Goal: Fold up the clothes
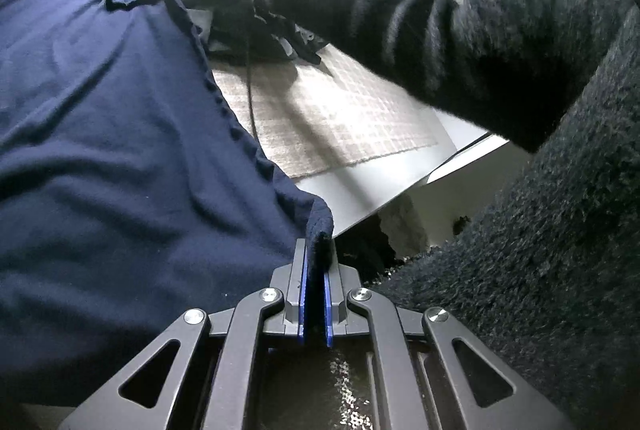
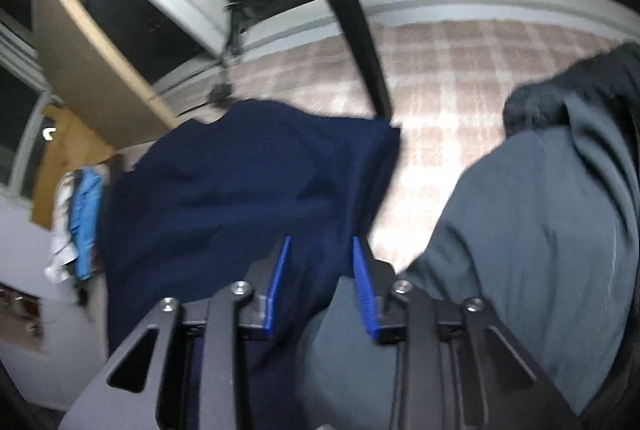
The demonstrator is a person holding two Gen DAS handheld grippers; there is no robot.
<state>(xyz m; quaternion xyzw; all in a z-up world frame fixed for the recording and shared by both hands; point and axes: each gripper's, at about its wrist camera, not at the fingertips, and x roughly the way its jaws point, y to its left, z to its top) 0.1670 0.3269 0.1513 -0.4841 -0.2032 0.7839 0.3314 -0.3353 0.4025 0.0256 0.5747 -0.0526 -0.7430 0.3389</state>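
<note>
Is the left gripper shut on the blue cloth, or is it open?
Shut on it. In the left wrist view the left gripper has its two blue pads pressed together, with the hem of the navy cloth pinched between them.

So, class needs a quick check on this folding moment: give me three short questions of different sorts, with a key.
1. True or false: the left gripper is shut on the navy garment.
2. The rug pattern is: A plain, B checked, C dotted?
3. Fill in: the right gripper has its jaws ____, navy cloth between them.

Key: 1 true; 2 B; 3 apart.
</note>
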